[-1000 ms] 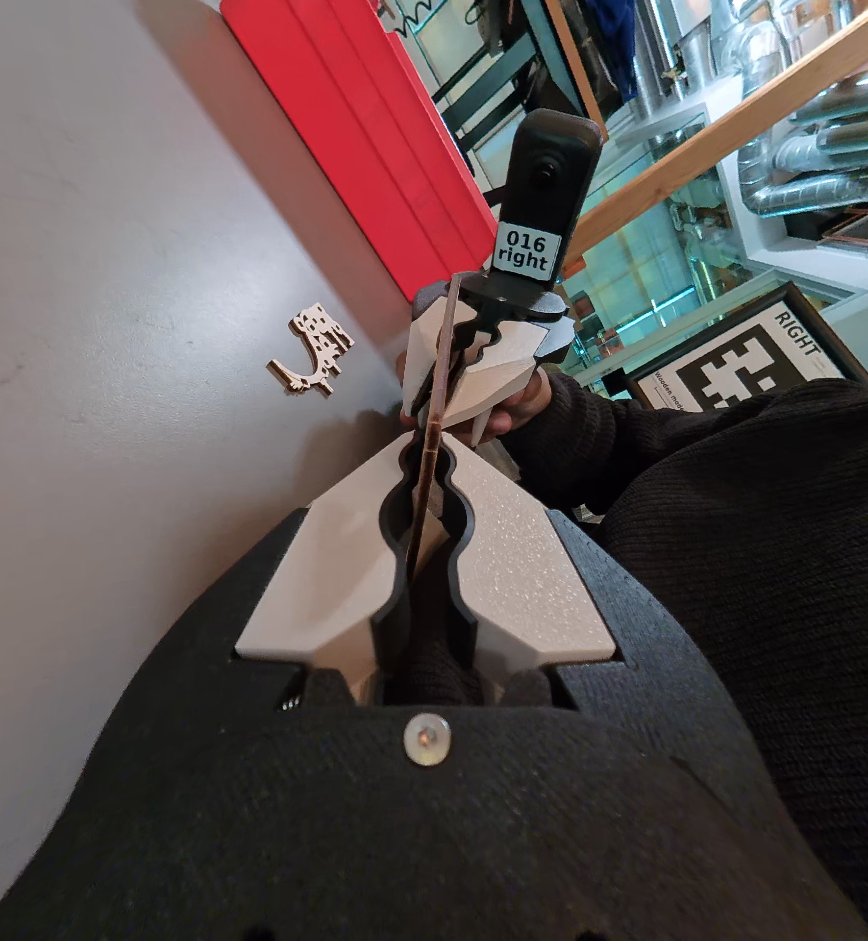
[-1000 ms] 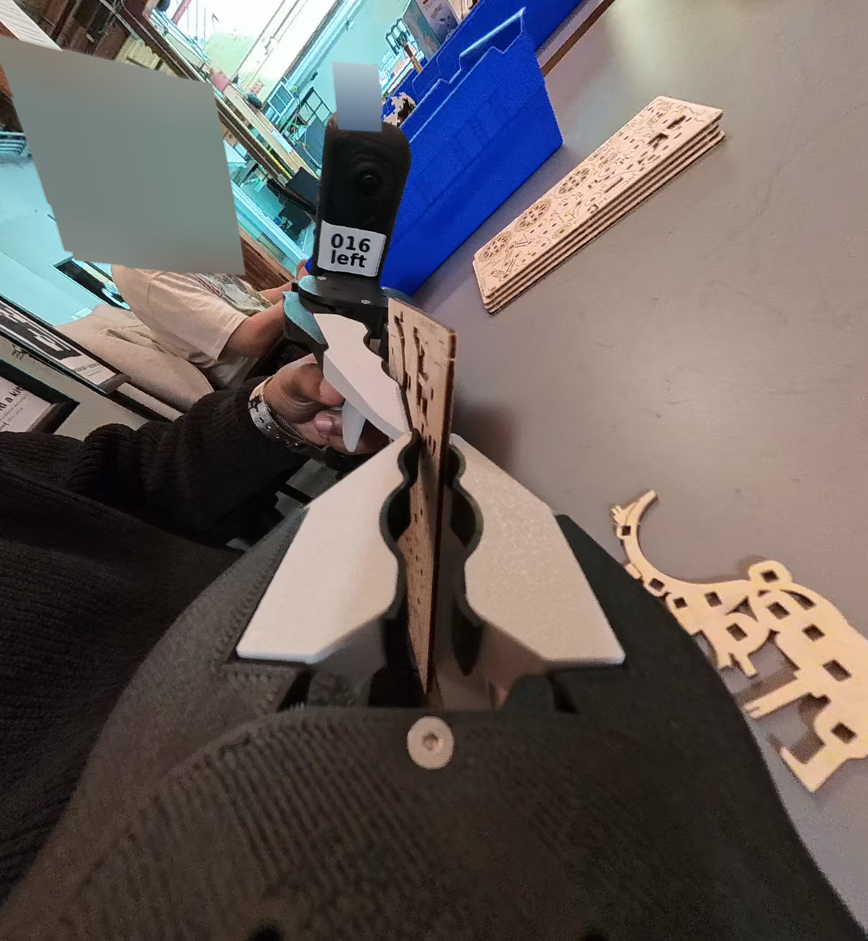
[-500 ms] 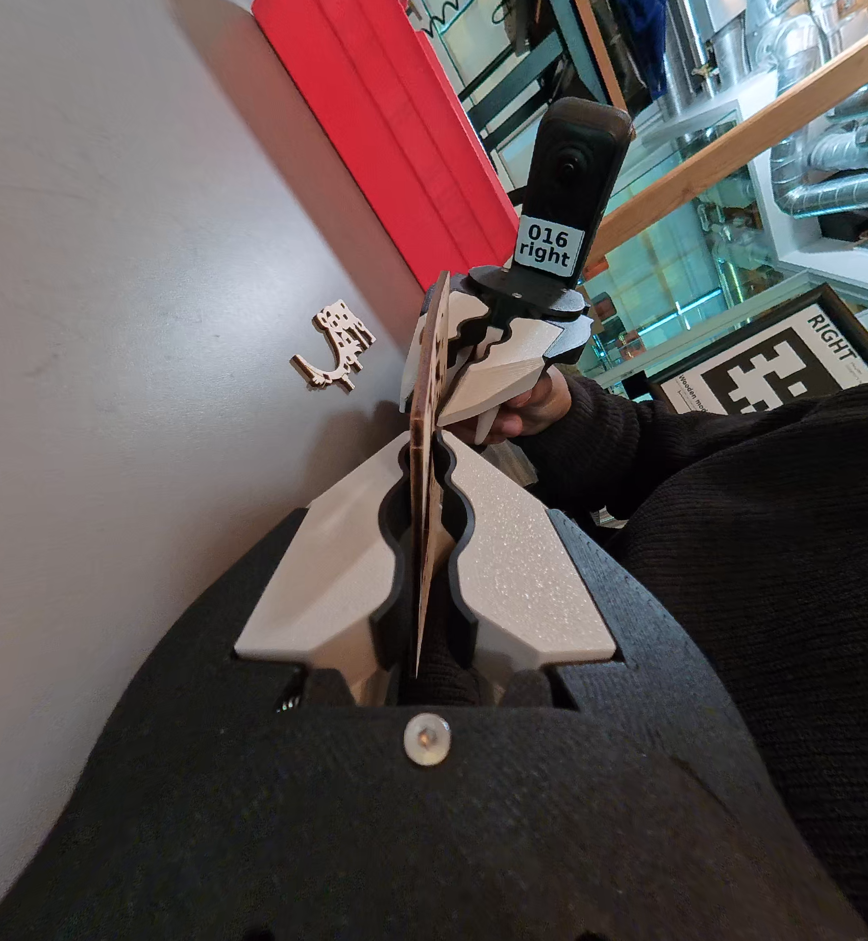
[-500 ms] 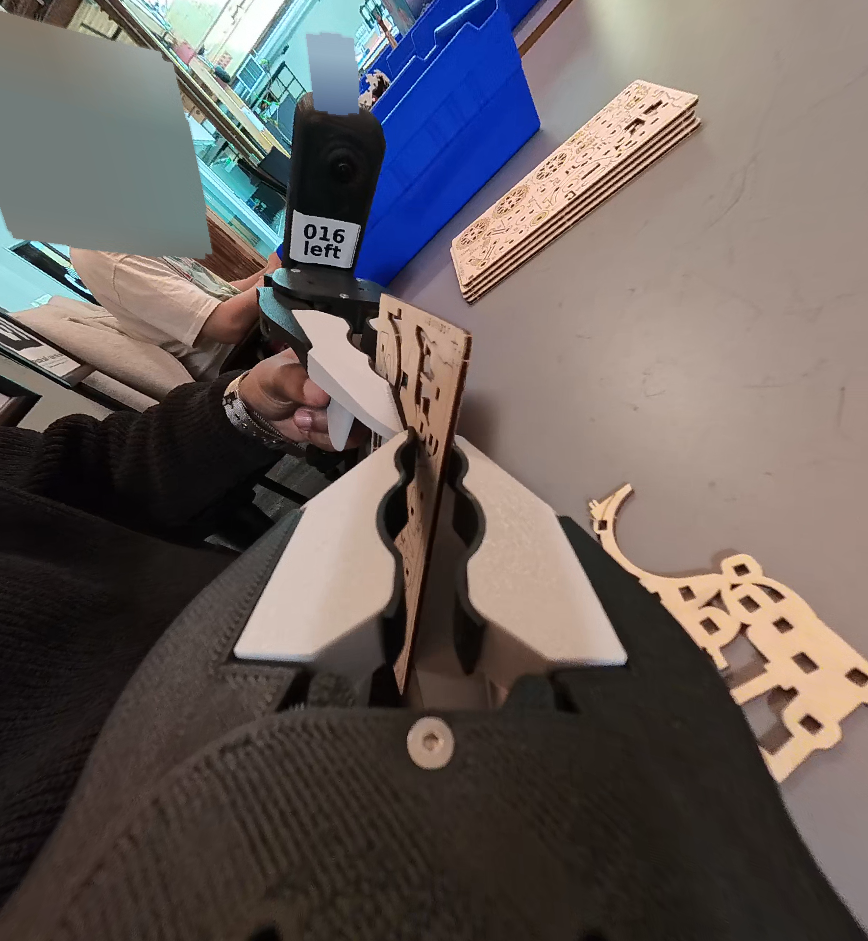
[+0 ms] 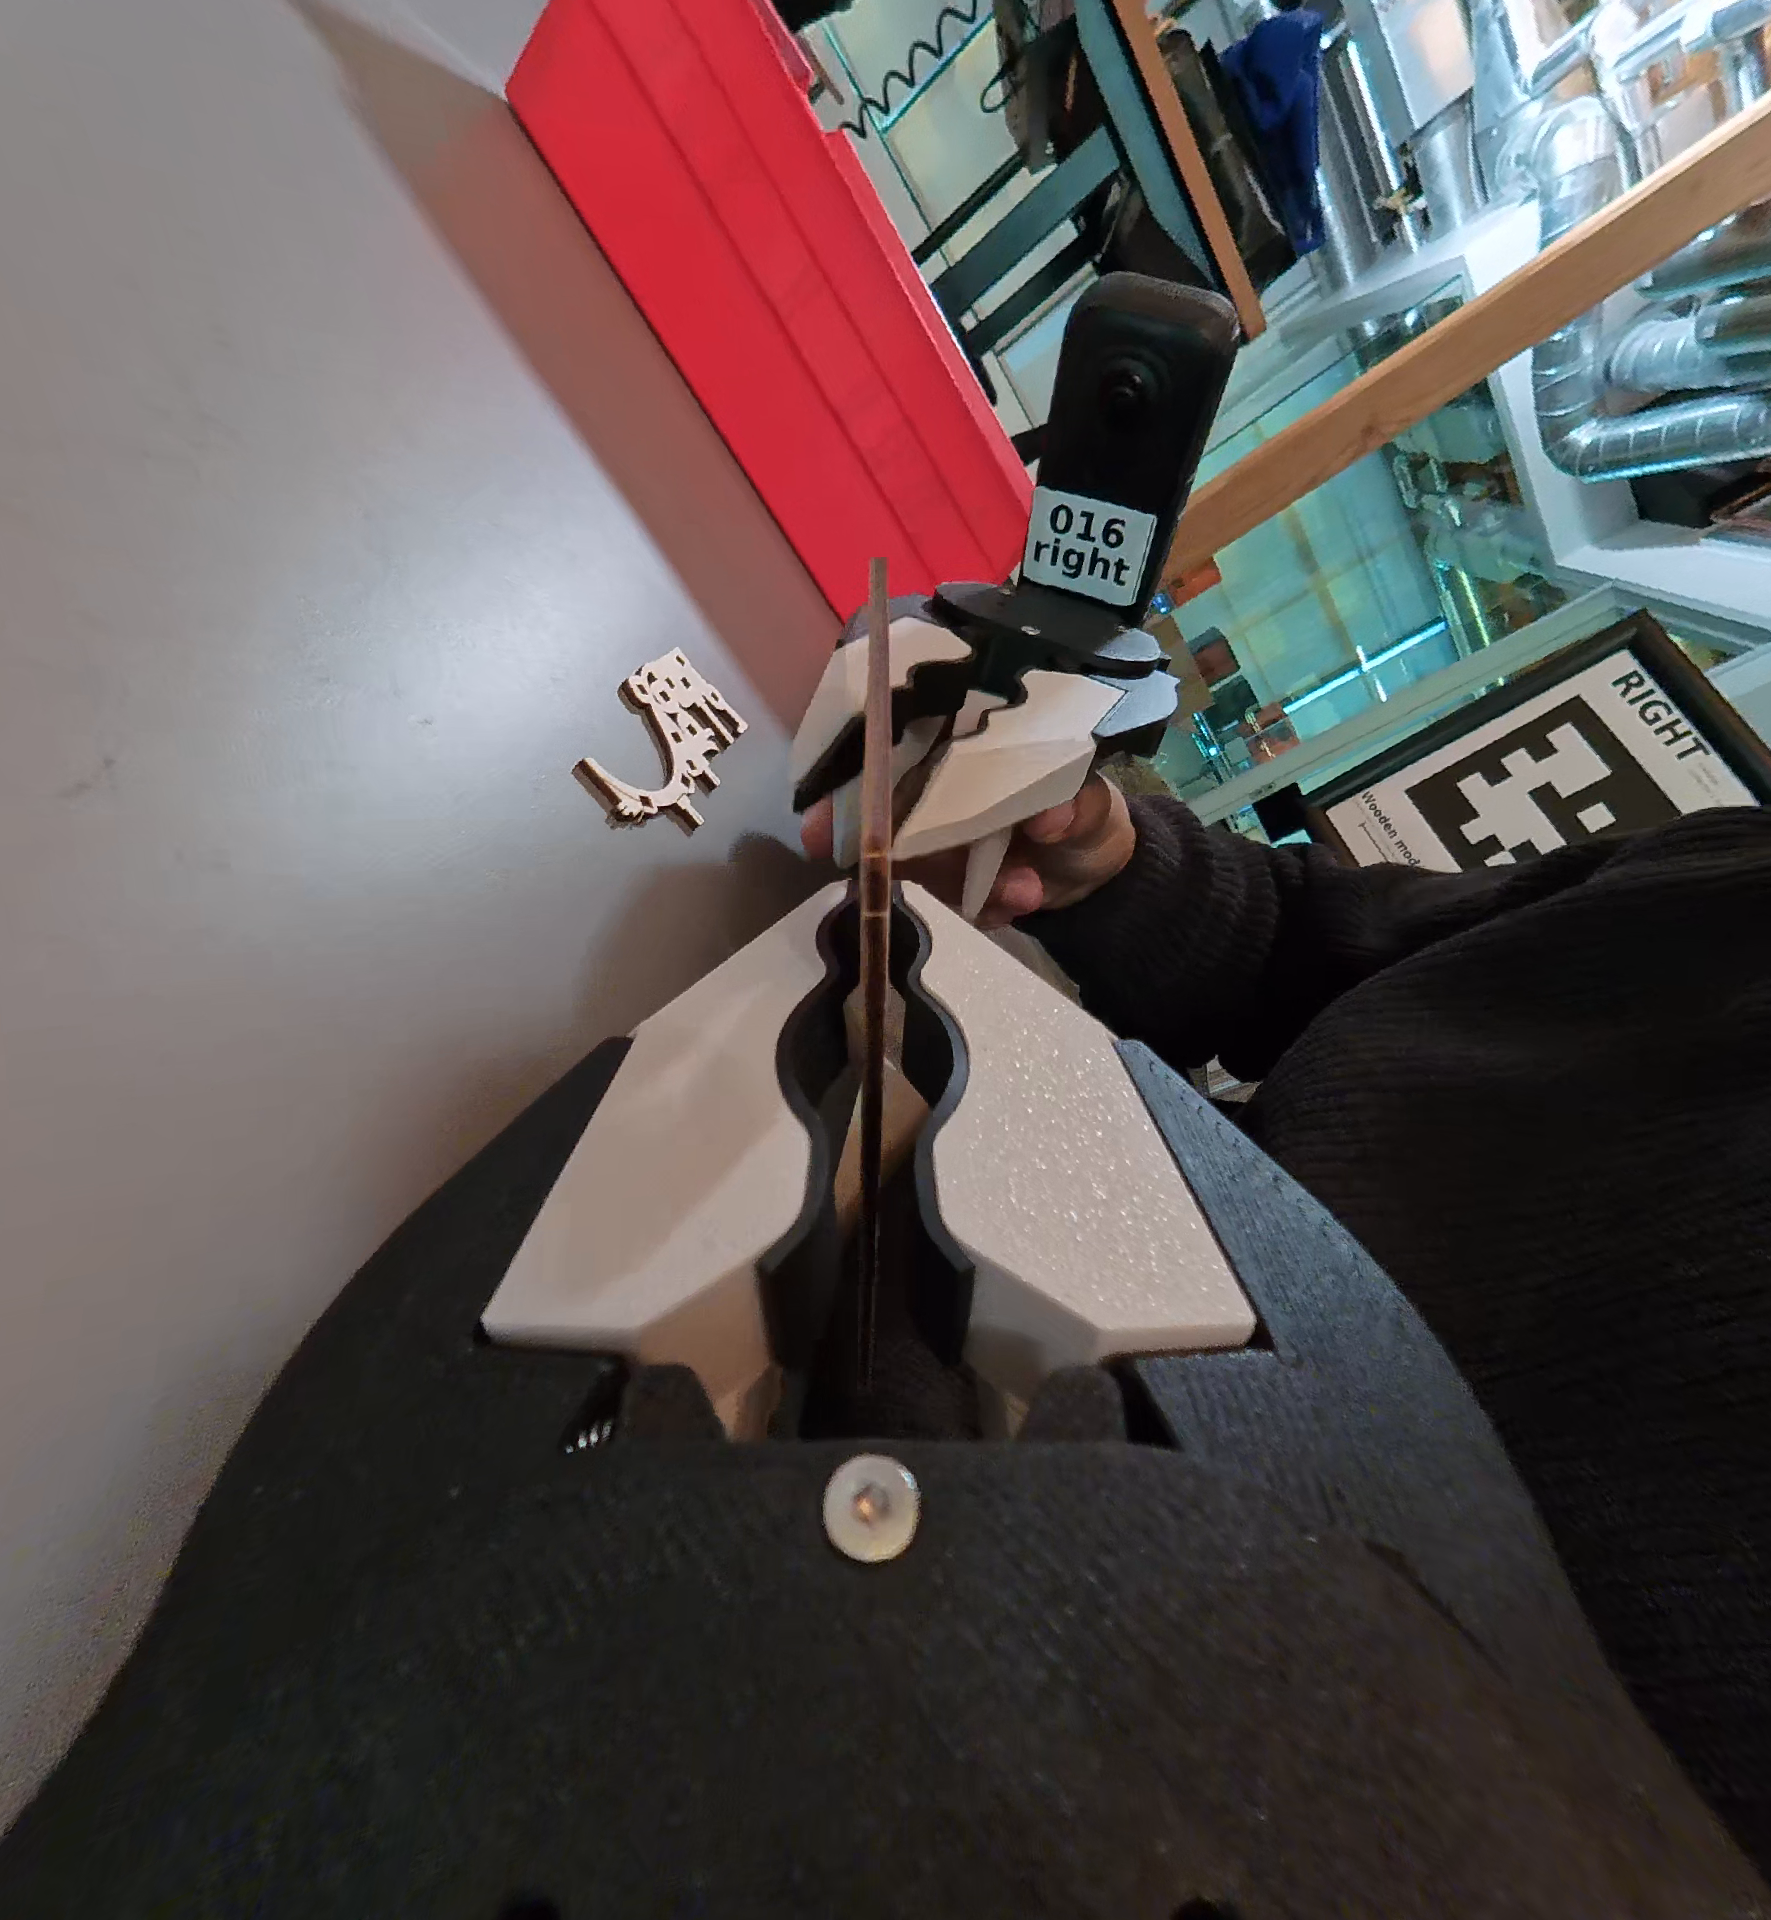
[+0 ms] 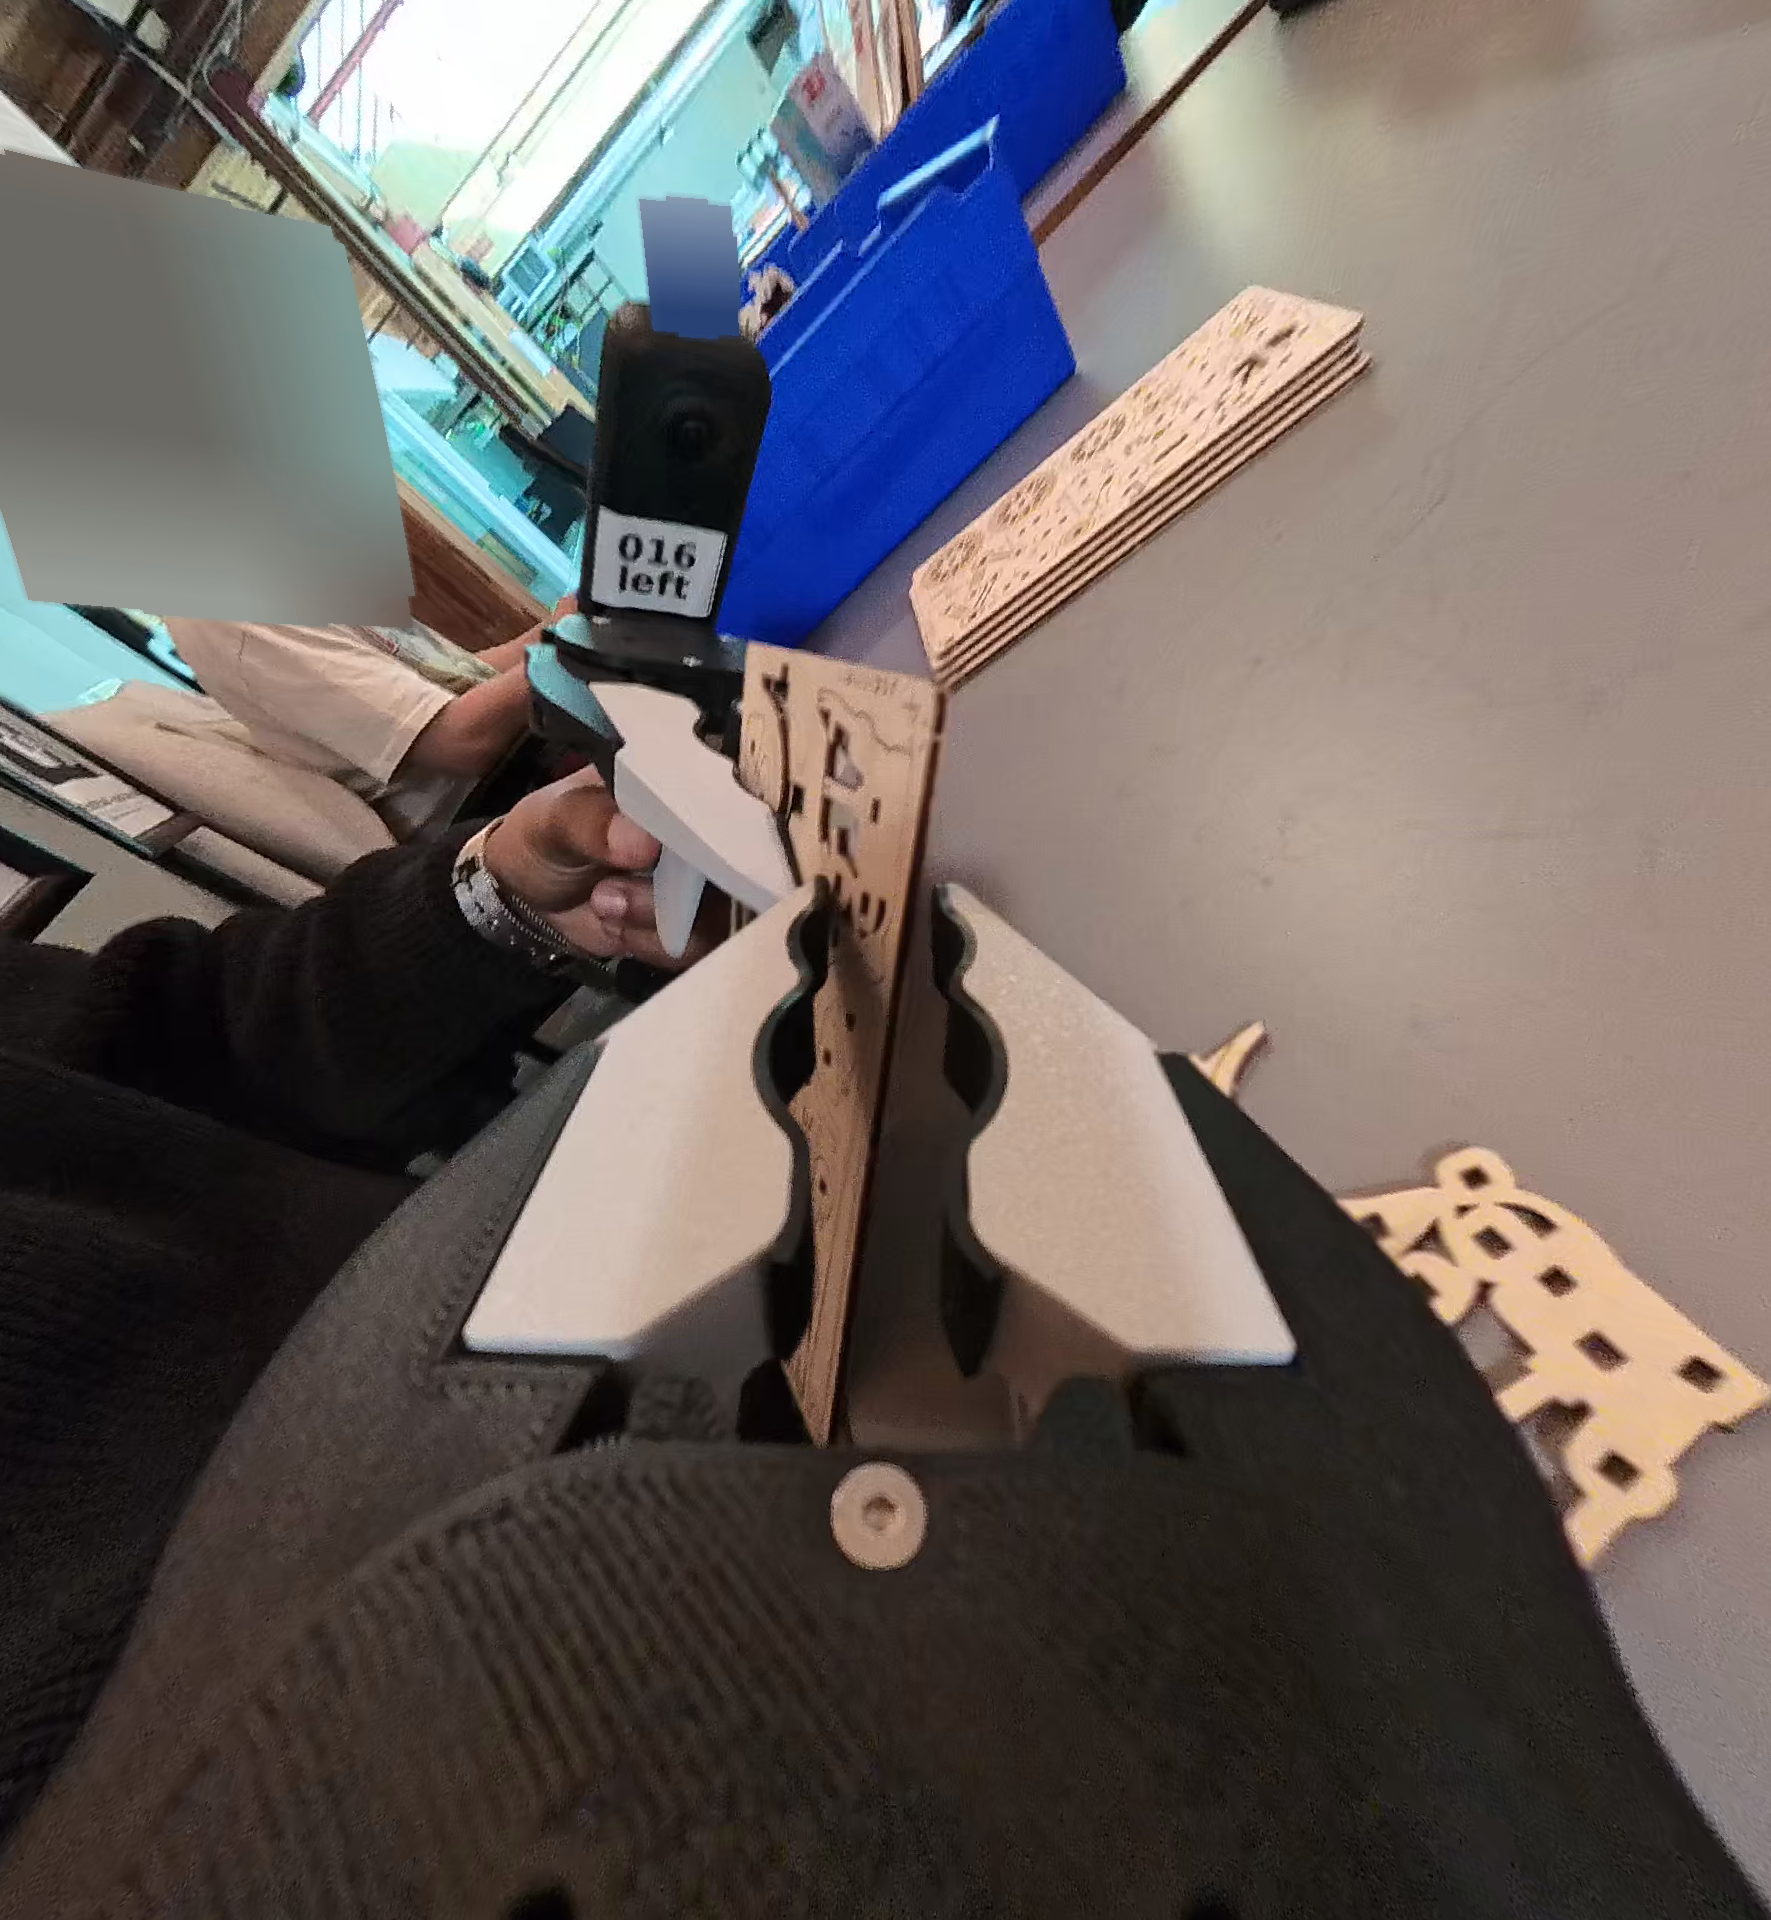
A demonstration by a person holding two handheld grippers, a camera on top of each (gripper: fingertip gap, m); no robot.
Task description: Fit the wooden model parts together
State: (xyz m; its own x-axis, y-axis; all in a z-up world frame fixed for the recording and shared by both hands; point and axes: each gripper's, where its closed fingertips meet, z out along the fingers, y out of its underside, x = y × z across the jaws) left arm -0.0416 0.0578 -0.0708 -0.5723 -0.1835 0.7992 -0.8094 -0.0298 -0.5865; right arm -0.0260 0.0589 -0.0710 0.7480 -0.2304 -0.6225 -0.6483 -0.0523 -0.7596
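Bright daylight, soft shadows, fisheye-warped edges

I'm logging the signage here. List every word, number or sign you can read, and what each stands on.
I will not copy out writing; these bear it:
White sticker on the far black camera, left wrist view: printed.
White sticker on the far black camera, right wrist view: printed.
Framed black-and-white placard: printed, with a square pattern.
Wooden sheet: engraved marks, too small to read.

left gripper [image 5: 873,914] and right gripper [image 6: 865,914] face each other — fingers clamped, nearly tip to tip
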